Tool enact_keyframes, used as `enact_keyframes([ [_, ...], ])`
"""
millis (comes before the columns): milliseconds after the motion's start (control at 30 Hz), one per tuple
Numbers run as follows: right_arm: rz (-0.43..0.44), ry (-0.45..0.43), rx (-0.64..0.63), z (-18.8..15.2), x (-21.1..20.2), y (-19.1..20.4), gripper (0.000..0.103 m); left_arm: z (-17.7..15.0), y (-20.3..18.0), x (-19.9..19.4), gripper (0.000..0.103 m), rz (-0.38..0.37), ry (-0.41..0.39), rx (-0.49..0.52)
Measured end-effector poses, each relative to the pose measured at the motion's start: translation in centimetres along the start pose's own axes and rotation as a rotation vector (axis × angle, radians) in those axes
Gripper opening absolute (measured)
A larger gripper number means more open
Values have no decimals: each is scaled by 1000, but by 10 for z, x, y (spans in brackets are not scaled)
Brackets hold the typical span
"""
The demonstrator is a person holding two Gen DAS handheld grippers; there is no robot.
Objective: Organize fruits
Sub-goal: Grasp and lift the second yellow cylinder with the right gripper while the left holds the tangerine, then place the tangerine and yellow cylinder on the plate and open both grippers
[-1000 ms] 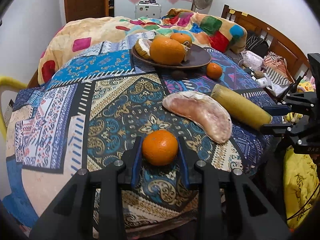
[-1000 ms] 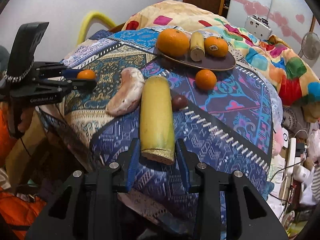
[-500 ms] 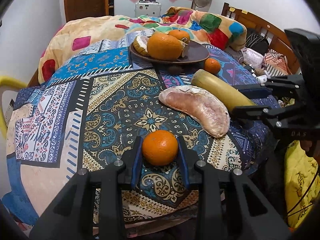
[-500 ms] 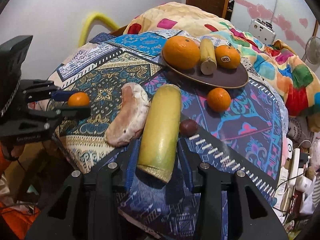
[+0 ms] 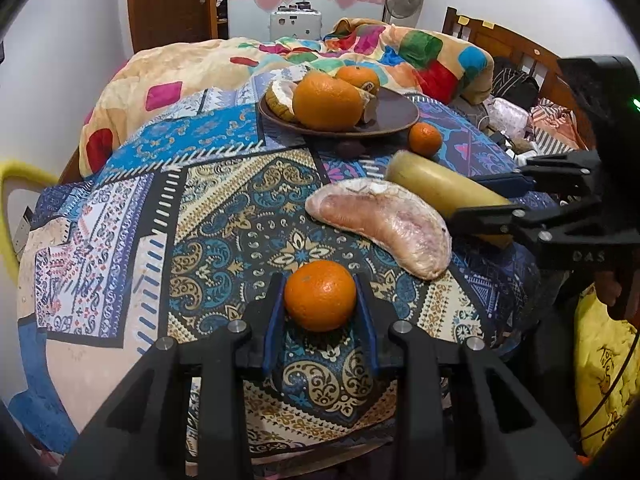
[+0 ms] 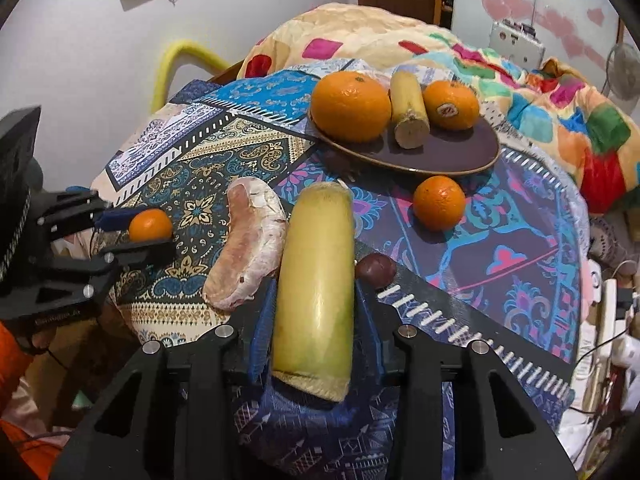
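Note:
My left gripper (image 5: pixel 320 300) is shut on a small orange (image 5: pixel 320 295) above the patterned cloth; it also shows in the right wrist view (image 6: pixel 150 225). My right gripper (image 6: pixel 314 304) is shut on a long yellow stalk piece (image 6: pixel 316 280), seen in the left wrist view (image 5: pixel 444 190) too. A pink peeled pomelo wedge (image 5: pixel 384 228) lies between them. A dark brown plate (image 6: pixel 452 156) at the far side holds a big orange (image 6: pixel 350 106), a short yellow piece (image 6: pixel 408 114) and a stickered orange (image 6: pixel 450 105). A loose orange (image 6: pixel 439 202) lies next to the plate.
A small dark round fruit (image 6: pixel 376 268) lies right of the stalk piece. The round table's patterned cloth (image 5: pixel 120 216) drops off at the near edge. A colourful blanket (image 5: pixel 400 52) is heaped behind the plate. A yellow chair frame (image 5: pixel 12 184) stands at left.
Both grippers have moved forward toward the plate with their fruit held. The plate and loose orange look nearer in both views.

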State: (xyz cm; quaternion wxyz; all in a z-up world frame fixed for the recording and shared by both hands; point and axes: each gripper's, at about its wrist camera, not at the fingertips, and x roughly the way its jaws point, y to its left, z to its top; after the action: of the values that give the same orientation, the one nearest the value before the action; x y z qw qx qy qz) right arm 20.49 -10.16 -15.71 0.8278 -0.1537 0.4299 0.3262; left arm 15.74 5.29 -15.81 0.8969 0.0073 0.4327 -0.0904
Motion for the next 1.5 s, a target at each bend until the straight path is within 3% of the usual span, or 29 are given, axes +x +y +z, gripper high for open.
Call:
enact_keyframes([
  [467,-21,-154,51,12,-51,-23,35,45,-4,-21,33,9,-110,11],
  [833,-87,-240,58,40,-65,-49,35,92,0,-9,33,2,-156,-10],
  [1033,-131,-226,70,58,-54,-70,35,121,7,11,33,27,-157,-11],
  [1233,-177,-158,44,74,-27,-83,35,150,13,35,33,61,-167,-2],
  [1500,-189,-141,27,98,-3,-90,35,185,18,89,33,95,-100,2],
])
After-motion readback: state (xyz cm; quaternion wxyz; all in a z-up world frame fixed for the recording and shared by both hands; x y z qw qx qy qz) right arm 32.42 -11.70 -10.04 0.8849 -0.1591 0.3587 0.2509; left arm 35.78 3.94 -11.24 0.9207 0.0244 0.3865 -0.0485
